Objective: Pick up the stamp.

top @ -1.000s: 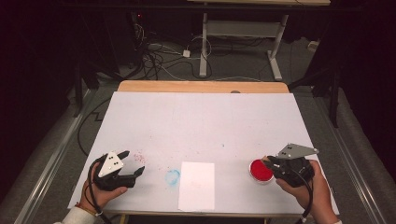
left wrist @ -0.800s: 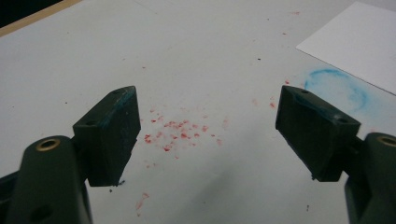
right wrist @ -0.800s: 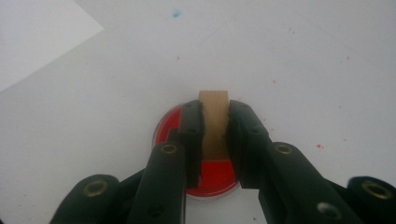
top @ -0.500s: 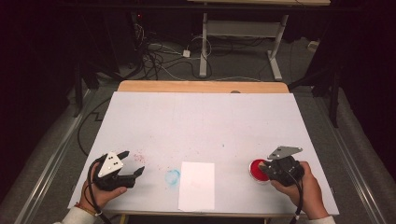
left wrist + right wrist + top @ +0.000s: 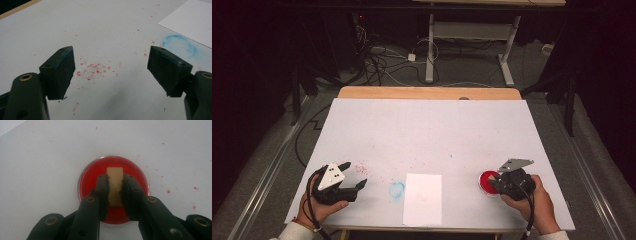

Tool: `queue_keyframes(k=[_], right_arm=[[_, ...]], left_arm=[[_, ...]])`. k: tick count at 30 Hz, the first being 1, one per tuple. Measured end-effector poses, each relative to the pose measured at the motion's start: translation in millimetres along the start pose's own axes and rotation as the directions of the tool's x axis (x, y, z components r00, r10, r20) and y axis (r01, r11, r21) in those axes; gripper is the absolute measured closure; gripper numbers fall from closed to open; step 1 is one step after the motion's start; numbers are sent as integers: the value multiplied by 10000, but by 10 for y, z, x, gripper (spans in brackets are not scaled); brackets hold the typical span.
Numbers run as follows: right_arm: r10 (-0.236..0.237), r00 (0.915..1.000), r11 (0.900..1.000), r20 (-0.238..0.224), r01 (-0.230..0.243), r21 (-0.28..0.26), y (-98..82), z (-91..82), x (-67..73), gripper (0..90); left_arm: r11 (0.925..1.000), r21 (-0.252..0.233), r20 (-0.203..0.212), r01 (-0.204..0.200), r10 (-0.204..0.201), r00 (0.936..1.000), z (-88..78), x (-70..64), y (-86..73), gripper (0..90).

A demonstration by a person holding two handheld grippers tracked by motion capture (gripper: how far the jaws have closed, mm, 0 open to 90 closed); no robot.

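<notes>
Jaws of the right gripper [image 5: 115, 192] are closed on a small tan block [image 5: 115, 185], which they hold over a round dish of red paint [image 5: 88, 180]. In the high view this dish [image 5: 486, 180] sits near the front right of the white table [image 5: 432, 130], just beside the right gripper [image 5: 504, 184]. The left gripper [image 5: 111, 68] stands wide open and holds nothing, over red specks [image 5: 95, 70] on the table. Near its right jaw there is a blue ring stain [image 5: 180, 45], and beyond that a white sheet of paper [image 5: 190, 20]. In the high view the paper [image 5: 423, 199] lies between the two grippers.
</notes>
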State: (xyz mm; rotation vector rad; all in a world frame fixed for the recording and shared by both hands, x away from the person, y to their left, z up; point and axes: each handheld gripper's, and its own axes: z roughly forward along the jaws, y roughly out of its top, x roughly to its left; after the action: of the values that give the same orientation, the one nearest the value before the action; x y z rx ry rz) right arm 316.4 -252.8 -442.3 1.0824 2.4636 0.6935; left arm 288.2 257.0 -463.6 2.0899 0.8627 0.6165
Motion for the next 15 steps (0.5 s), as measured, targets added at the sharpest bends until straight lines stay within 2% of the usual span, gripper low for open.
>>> queue_keyframes(k=[4, 15], right_arm=[[-228, 9997, 9997, 107, 227, 54, 8, 3, 18, 765], [-208, 9997, 9998, 146, 209, -28, -2, 13, 23, 765]], left_arm=[[10000, 4, 12, 4, -4, 10000, 2, 0, 1, 214], [10000, 9, 29, -42, 42, 10000, 9, -5, 9, 214]])
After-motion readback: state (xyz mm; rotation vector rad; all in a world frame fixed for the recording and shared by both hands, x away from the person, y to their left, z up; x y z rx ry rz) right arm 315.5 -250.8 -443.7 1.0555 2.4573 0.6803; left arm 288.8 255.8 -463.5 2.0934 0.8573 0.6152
